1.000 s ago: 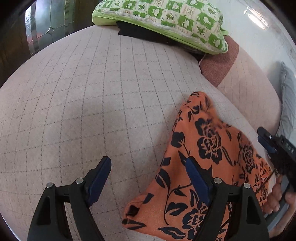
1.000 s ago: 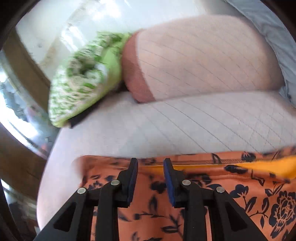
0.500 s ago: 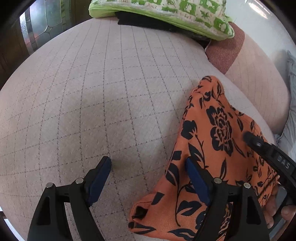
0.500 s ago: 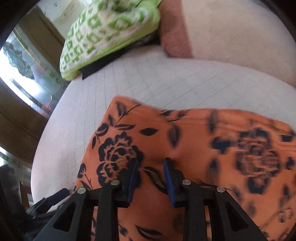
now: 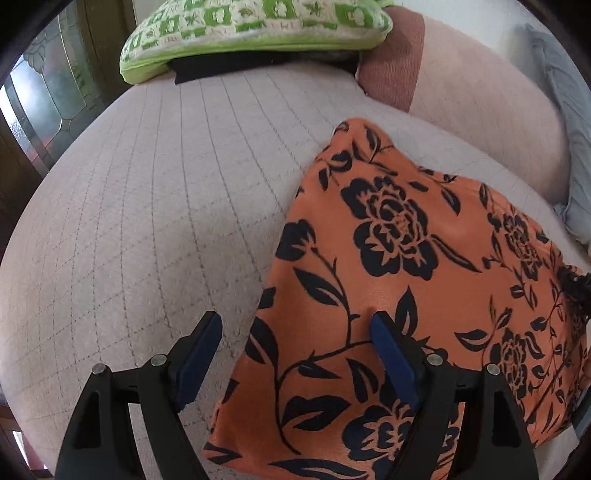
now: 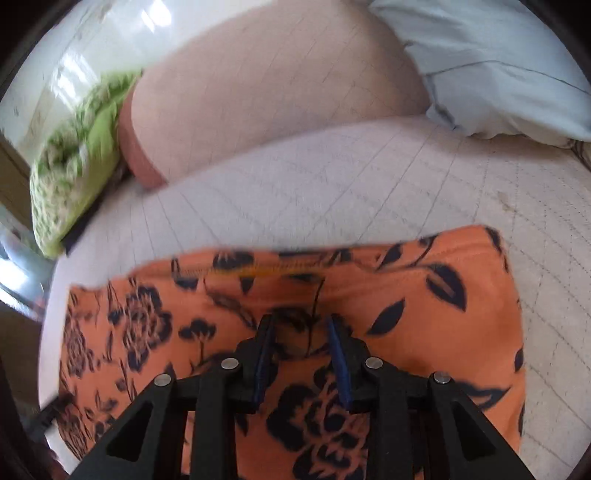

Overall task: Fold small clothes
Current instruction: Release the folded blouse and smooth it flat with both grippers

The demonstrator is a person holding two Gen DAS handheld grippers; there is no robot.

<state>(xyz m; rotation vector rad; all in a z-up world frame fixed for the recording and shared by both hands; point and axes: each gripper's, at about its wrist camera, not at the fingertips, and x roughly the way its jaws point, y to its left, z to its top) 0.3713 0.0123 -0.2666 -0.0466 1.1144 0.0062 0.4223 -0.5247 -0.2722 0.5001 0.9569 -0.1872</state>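
An orange garment with black flowers [image 5: 406, 258] lies folded flat on the pale quilted bed. It also shows in the right wrist view [image 6: 424, 314]. My left gripper [image 5: 293, 326] is open and empty; it hovers over the garment's left edge, with its right finger over the cloth and its left finger over bare bed. My right gripper [image 6: 301, 326] is over the middle of the garment with its jaws a small gap apart, holding nothing. A yellow-orange seam edge [image 6: 258, 271] shows along the garment's far side.
A green and white patterned pillow [image 5: 255, 26] lies on a black item [image 5: 229, 64] at the head of the bed. A pink bolster [image 5: 461, 88] and a grey pillow [image 6: 498, 66] lie beyond the garment. Bare quilted bed [image 5: 147, 203] extends to the left.
The right gripper laid the garment's layer down flat and drew back over it. The left gripper shifted slightly towards the garment. The garment now lies flatter.
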